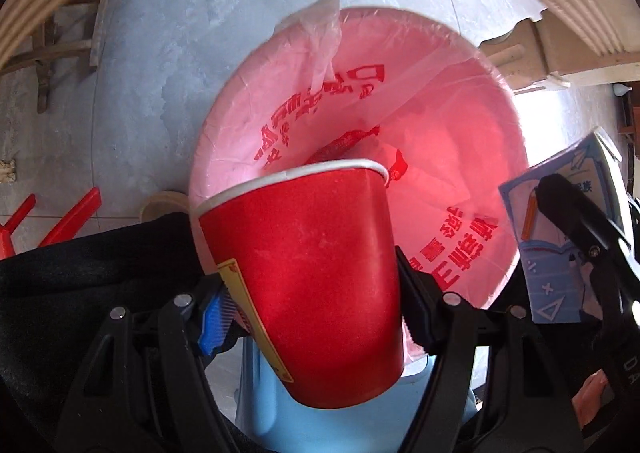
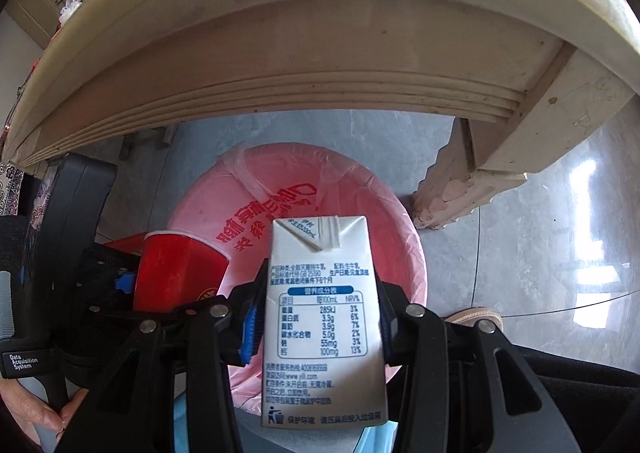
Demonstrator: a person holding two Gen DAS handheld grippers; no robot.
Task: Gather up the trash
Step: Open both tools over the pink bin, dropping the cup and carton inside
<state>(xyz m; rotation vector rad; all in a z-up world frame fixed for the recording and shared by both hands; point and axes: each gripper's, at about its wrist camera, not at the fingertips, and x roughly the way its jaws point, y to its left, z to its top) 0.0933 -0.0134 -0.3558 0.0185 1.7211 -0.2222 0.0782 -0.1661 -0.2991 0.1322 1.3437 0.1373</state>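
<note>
A red paper cup (image 1: pixel 320 277) with a white rim is clamped between the fingers of my left gripper (image 1: pixel 316 285), held over the near edge of a bin lined with a pink printed bag (image 1: pixel 440 125). My right gripper (image 2: pixel 316 321) is shut on a white milk carton (image 2: pixel 320 325), its nutrition label facing the camera, above the same pink-lined bin (image 2: pixel 360 189). In the right wrist view the red cup (image 2: pixel 176 269) shows at the left; in the left wrist view the carton (image 1: pixel 560 237) and the right gripper's black finger (image 1: pixel 576 221) show at the right.
A cream table edge (image 2: pixel 320 65) and its carved leg (image 2: pixel 456 189) overhang the bin. Grey tiled floor (image 1: pixel 168 45) surrounds it. Red plastic pieces (image 1: pixel 72 217) lie at the left, a wooden chair base (image 1: pixel 60 49) farther back. A hand (image 2: pixel 44 409) shows at lower left.
</note>
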